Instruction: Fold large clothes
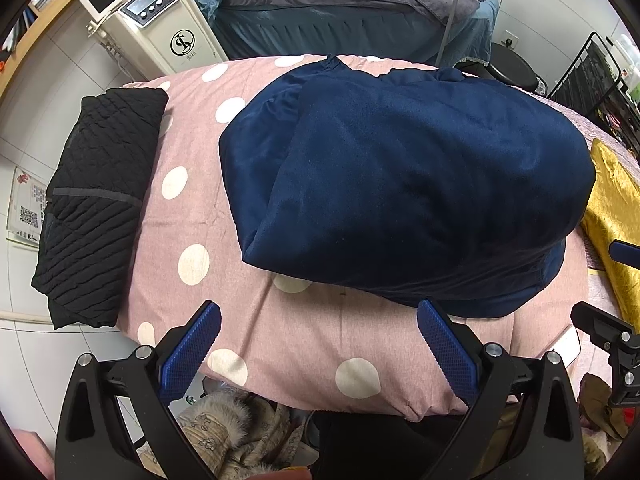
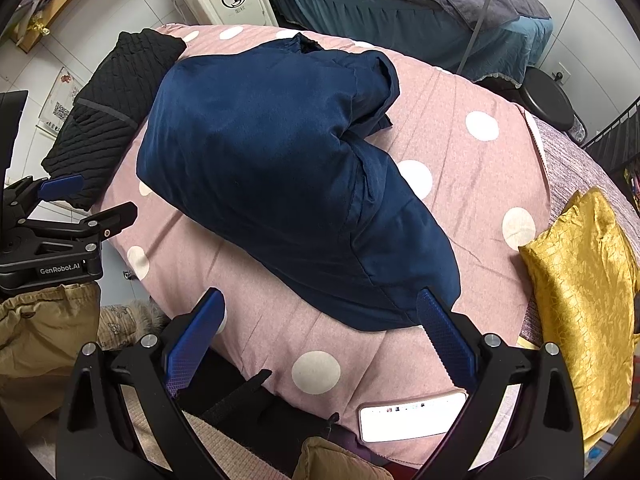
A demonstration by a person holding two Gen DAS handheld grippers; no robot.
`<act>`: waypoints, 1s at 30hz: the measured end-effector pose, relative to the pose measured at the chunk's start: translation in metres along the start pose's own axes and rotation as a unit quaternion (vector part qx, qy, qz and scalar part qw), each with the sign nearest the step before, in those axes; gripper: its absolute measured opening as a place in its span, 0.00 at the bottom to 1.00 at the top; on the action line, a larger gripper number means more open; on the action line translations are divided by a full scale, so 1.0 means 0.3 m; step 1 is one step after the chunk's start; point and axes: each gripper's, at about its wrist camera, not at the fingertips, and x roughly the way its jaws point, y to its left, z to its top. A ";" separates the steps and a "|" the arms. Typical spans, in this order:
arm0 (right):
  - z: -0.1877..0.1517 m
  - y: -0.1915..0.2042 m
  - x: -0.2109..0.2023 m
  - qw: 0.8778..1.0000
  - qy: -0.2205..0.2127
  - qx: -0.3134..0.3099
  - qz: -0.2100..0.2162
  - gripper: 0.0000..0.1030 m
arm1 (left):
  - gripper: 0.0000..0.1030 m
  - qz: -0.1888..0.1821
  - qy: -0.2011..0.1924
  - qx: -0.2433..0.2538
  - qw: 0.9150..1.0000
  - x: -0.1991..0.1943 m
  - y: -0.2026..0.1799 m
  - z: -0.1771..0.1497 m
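A navy blue garment (image 1: 404, 184) lies folded in a thick bundle on the pink polka-dot quilt (image 1: 192, 216); it also shows in the right wrist view (image 2: 280, 176). My left gripper (image 1: 318, 326) is open and empty, just in front of the bundle's near edge. My right gripper (image 2: 320, 312) is open and empty, its right finger (image 2: 440, 332) close to the bundle's near corner. The left gripper also shows in the right wrist view (image 2: 76, 208) at the far left.
A folded black quilted garment (image 1: 96, 208) lies at the quilt's left edge. A gold cushion (image 2: 580, 292) lies at the right. A phone (image 2: 412, 416) rests on the quilt's near edge. A white machine (image 1: 156, 20) and a dark bed (image 1: 352, 12) stand behind.
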 end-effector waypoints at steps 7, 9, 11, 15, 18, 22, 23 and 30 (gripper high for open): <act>0.000 -0.001 0.000 1.000 0.000 0.000 0.000 0.93 | 0.94 -0.001 0.000 0.000 1.000 0.001 0.000 -0.001; -0.003 -0.002 0.001 1.000 0.000 0.000 0.000 0.93 | 0.94 0.000 0.000 0.000 1.000 0.002 0.000 -0.001; -0.007 -0.004 0.002 1.000 0.001 -0.001 -0.001 0.93 | 0.94 0.000 0.000 0.000 1.000 0.001 -0.001 -0.002; -0.008 -0.003 0.003 1.000 0.001 -0.001 -0.001 0.93 | 0.94 0.000 0.001 0.000 1.000 0.002 -0.001 -0.004; -0.013 -0.003 0.005 1.000 0.002 -0.001 -0.001 0.93 | 0.94 0.000 0.000 0.000 1.000 0.003 -0.002 -0.008; -0.014 0.000 0.008 1.000 0.002 -0.002 -0.002 0.93 | 0.94 0.000 0.000 0.000 1.000 0.003 -0.002 -0.008; -0.012 0.000 0.008 1.000 0.002 -0.002 -0.002 0.93 | 0.94 0.000 0.001 0.000 1.000 0.004 -0.002 -0.008; -0.016 0.000 0.008 1.000 0.003 -0.002 -0.003 0.93 | 0.94 0.000 -0.001 0.001 1.000 0.006 -0.002 -0.015</act>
